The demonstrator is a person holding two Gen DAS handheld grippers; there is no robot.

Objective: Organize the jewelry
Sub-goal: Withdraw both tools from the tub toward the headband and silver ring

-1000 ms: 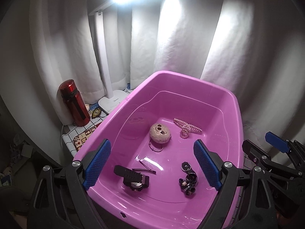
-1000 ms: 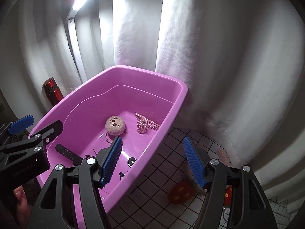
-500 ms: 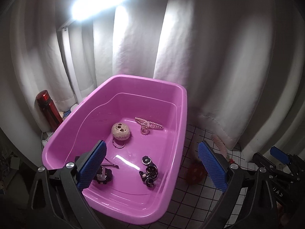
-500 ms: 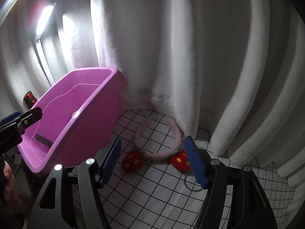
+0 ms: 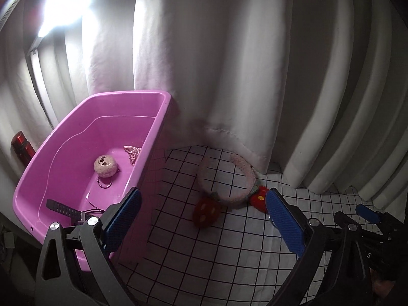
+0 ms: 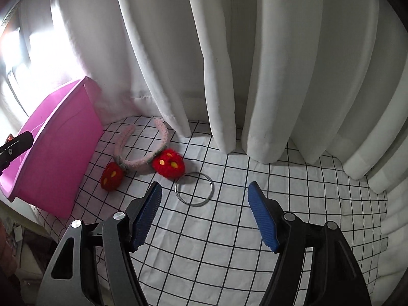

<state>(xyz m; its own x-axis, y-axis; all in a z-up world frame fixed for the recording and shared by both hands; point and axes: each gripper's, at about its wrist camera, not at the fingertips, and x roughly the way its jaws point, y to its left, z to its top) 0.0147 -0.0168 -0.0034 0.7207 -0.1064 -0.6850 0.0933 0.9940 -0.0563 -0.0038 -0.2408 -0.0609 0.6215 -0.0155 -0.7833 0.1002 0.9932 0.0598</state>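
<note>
Change since earlier frames: both views have swung right, off the bin interior and onto the checked cloth beside it.
Worktop [image 6: 229, 242]: covered by a white cloth with a black grid; curtain at the back.
Bin [image 5: 76, 132]: pink tub at the left, already holding a round plush piece [image 5: 105, 166], a pearl clip and a dark strap.
Headband [image 6: 142, 163]: pink, fuzzy, lying flat just right of the bin; open ends point toward the curtain, arch toward the camera, 2 red strawberry pompoms on the arch.
Bangle [image 6: 193, 189]: thin metal ring, flat on the cloth, just beside the right pompom; no long axis.
Left claw [image 5: 201, 225]: spread, empty, above the cloth facing the headband.
Right claw [image 6: 204, 213]: spread, empty, lined up short of the bangle.
Step in hand: approach to the next loose item.
Next move, judged: lower over the bangle rim, pinch 1 edge, carry to the bin.
</note>
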